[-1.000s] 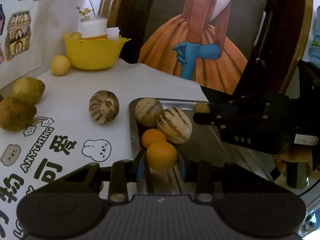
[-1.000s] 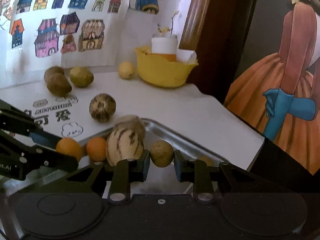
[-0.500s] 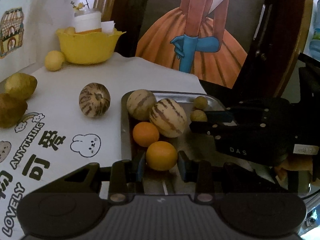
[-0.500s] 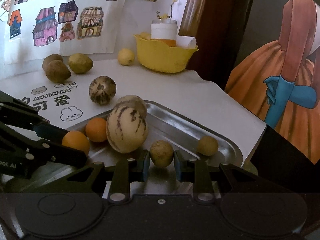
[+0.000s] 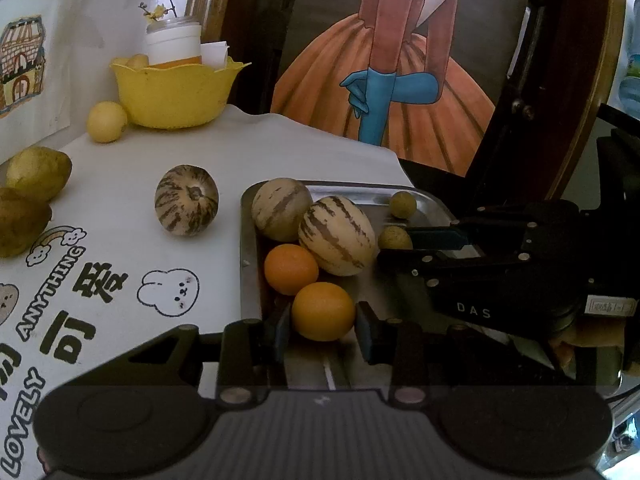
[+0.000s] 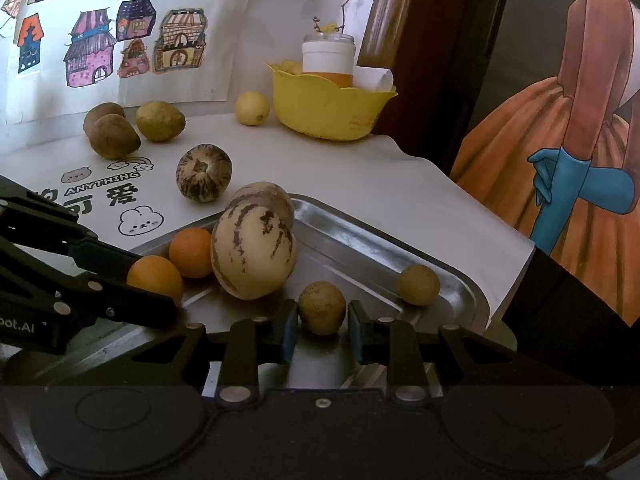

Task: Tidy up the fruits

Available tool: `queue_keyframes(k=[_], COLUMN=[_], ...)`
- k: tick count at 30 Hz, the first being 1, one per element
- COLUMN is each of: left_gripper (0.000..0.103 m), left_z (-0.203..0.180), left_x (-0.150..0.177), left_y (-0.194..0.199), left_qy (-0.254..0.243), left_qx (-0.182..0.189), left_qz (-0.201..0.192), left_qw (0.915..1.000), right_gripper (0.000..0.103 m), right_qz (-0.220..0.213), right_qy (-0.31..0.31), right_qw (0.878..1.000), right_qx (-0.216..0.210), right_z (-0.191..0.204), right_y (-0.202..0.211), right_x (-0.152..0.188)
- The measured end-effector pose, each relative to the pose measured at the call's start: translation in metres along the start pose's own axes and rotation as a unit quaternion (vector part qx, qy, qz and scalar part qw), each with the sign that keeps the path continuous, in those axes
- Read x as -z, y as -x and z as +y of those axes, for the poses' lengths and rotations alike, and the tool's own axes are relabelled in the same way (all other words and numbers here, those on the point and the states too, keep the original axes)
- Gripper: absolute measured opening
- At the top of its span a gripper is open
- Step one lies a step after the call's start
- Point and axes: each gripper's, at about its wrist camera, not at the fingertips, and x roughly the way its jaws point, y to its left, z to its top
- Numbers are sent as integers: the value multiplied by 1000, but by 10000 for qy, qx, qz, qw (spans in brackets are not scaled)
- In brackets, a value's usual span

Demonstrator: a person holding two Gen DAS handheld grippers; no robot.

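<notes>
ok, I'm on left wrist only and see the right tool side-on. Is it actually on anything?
Observer: Yes. Head-on, the right tool is shut on a small brown-green fruit in the tray. Its jaws have just opened a hair, but the pads are touching it. I can't tell if it's lifted.
Operator: Fine. Left tool has the orange. I count two brown fruits by the wall, right?
Observer: No, there are three brown fruits: front one, one behind it and one to their right, all under the house drawings.
</notes>
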Motion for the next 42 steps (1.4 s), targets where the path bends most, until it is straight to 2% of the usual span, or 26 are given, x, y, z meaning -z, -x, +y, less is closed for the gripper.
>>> queue_keyframes(k=[2,5,7,17,19,25,30,37,39,42], left_gripper=[38,43,47,64,78,102,102,103,103,103], left_z=[0,1,1,2,3,1,3,7,8,15], left_x=[0,-1,0,3,4,10,18,35,41,49], left_y=[1,3,5,36,45,76,97,123,129,140], left_qy=[55,135,150,330,345,376,470,472,366,334], left_qx=[12,42,68,23,-42,-393,-631,-931,-1138,-1219], left_qz=[16,30,32,-131,-185,-395,-432,-277,-165,-29], left_qw=[10000,9999,9999,9994,9992,9977,9960,9941,9927,9920], right_gripper=[32,37,44,66,74,92,102,102,102,102], right_qz=[0,3,-17,-152,-158,-98,-47,96,198,388], right_qy=[4,8,38,-89,-141,-279,-486,-850,-1002,-1117], right_qw=[10000,10000,9999,9993,9992,9992,9986,9961,9947,9930], right_qx=[22,63,110,337,353,287,219,220,140,-18], right_z=[0,1,3,8,11,30,51,79,88,103], right_y=[0,2,6,41,51,79,104,134,139,144], right_x=[0,1,2,10,11,19,29,34,36,38])
